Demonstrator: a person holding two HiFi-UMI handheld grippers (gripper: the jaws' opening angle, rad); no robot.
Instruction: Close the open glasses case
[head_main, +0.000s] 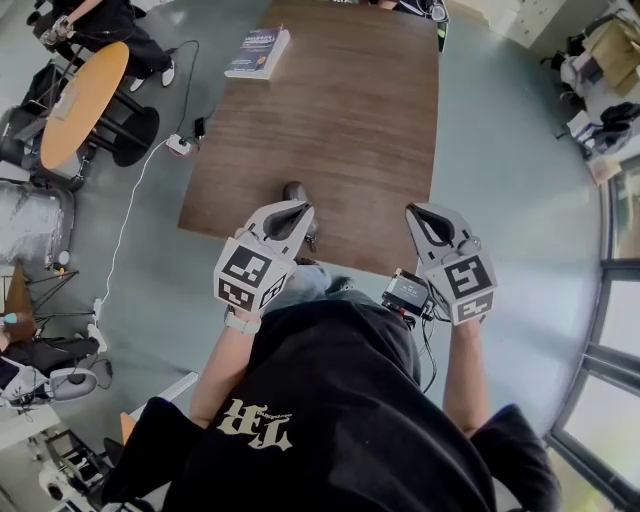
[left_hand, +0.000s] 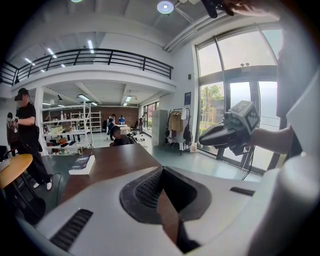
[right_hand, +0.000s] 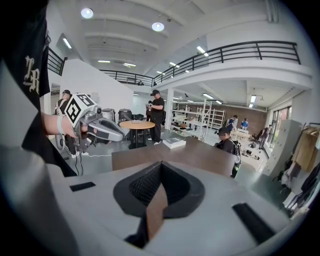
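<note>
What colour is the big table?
The table is dark brown wood, clearest in the head view.

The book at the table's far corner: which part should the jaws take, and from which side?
Take the book by its outer long edge, across its thickness, coming from the left side of the table. It lies flat, its cover probably too wide from above; that edge seems to overhang the table slightly.

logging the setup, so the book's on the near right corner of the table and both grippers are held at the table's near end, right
Not quite. The book lies at the far left corner of the table, not the near right one, as the head view shows. The rest holds: the left gripper and the right gripper are held at the table's near end.
</note>
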